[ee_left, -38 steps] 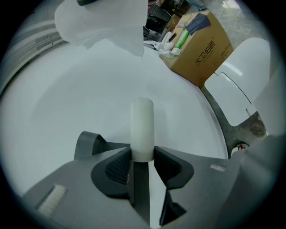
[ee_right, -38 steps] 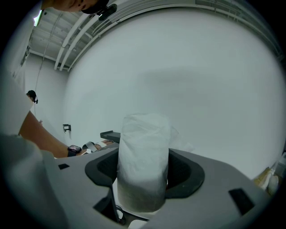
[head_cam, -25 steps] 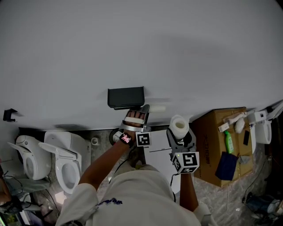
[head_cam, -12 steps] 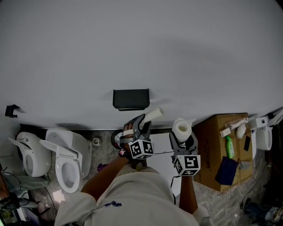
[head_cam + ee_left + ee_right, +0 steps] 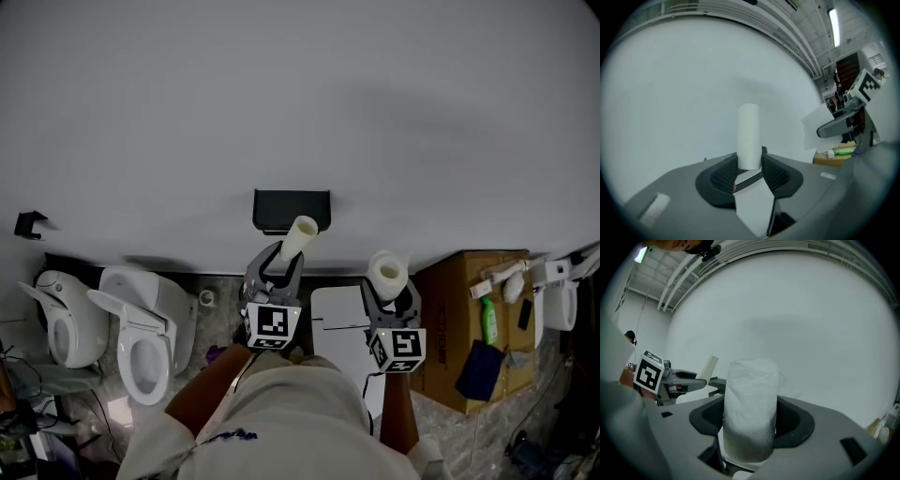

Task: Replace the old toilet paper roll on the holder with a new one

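Counting across the head view gives two grippers, one black holder (image 5: 292,208) fixed to the grey wall (image 5: 300,94), one bare cardboard tube (image 5: 300,240), one full toilet paper roll (image 5: 386,273), two white toilets (image 5: 141,337) side by side at the left, and one cardboard box (image 5: 466,319) at the right with one green bottle (image 5: 487,322) lying on it. The left gripper (image 5: 750,169) has its jaws drawn in part way and pressed on the lower end of the cardboard tube, which stands up out of them; in the head view the tube's top end lies just below the holder's right corner, and whether they touch cannot be told. The right gripper (image 5: 750,425) has its jaws set wider, clamped on both sides of the toilet paper roll, which stands upright between them, off to the right of the holder and apart from it
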